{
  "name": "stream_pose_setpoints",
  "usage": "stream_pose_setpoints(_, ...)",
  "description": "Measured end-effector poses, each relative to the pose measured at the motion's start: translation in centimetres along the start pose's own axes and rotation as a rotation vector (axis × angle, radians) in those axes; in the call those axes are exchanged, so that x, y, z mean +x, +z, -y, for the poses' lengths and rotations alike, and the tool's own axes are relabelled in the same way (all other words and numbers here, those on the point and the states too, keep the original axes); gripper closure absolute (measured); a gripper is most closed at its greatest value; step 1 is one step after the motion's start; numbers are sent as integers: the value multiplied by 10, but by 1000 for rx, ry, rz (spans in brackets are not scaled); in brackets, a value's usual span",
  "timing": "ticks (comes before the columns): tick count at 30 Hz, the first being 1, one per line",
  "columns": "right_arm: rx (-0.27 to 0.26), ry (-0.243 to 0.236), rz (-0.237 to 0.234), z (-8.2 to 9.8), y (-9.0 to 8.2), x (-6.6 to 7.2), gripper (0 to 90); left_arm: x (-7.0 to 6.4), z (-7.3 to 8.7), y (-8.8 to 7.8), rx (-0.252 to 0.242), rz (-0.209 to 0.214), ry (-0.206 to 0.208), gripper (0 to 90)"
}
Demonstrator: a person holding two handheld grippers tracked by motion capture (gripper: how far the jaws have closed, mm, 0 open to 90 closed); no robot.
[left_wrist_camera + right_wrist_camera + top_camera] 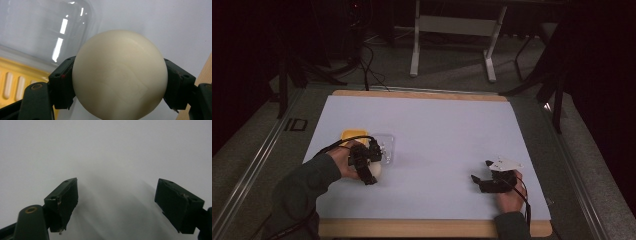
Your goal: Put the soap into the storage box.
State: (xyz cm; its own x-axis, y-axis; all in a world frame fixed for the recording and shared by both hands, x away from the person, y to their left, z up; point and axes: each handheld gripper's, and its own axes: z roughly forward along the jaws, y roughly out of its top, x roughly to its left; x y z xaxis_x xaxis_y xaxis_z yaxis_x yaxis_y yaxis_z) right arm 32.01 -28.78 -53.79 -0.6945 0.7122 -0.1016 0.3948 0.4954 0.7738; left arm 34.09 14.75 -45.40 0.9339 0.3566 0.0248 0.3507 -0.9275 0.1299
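Two black jaws of the left gripper (117, 85) are pinching a smooth cream-white ball (119, 75) between them, beside a clear plastic lid (37, 30), so it might be slipping out, while the right gripper (116, 202) is resting spread wide, holding nothing.

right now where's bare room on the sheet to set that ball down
Free: the wide white sheet between the left gripper and the right gripper, and the whole far half up to the wooden edge. Crowded: the near-left, where the cream ball, clear lid and yellow tray cluster.
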Motion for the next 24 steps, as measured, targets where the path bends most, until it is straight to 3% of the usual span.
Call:
stream_pose_setpoints(12,1,-1,0,0,0,0,186,17,6,-12,-29,2,-49,250)
stream_pose_setpoints(24,4,-7,2,0,0,1,186,32,15,-11,-22,-8,-108,250)
